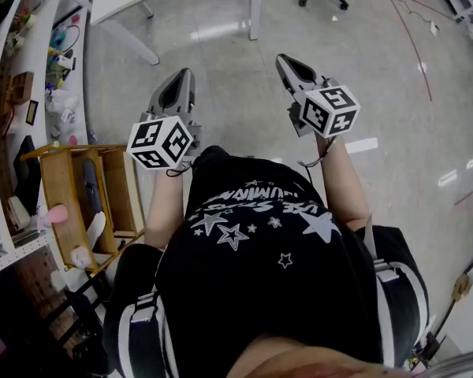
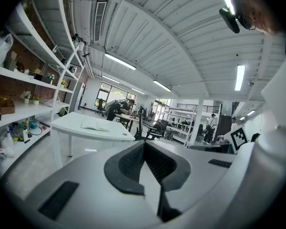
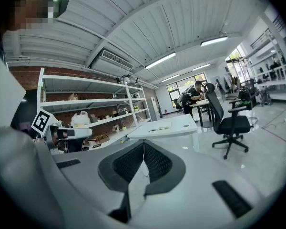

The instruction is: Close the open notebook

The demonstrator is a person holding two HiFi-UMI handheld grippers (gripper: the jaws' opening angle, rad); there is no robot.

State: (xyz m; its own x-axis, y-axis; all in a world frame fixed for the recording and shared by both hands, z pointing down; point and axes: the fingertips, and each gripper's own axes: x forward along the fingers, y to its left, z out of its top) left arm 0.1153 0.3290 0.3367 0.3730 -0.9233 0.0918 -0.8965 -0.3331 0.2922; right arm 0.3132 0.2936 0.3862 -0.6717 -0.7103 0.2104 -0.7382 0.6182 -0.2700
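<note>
Holding left tool and right tool closed, empty; open notebook lies on desk, 12 o'clock, well apart; risk: shut jaws crumple pages.

Left gripper, jaws together, faces open notebook.

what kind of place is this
Probably an open-plan lab or workshop office: a white desk, wall shelving loaded with supplies, and a black swivel chair on a polished floor.

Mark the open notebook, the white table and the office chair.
open notebook (image 3: 159, 127): right gripper view, its pages
white table (image 3: 176, 123): right gripper view, bare top
office chair (image 3: 216, 107): right gripper view, its backrest
</note>
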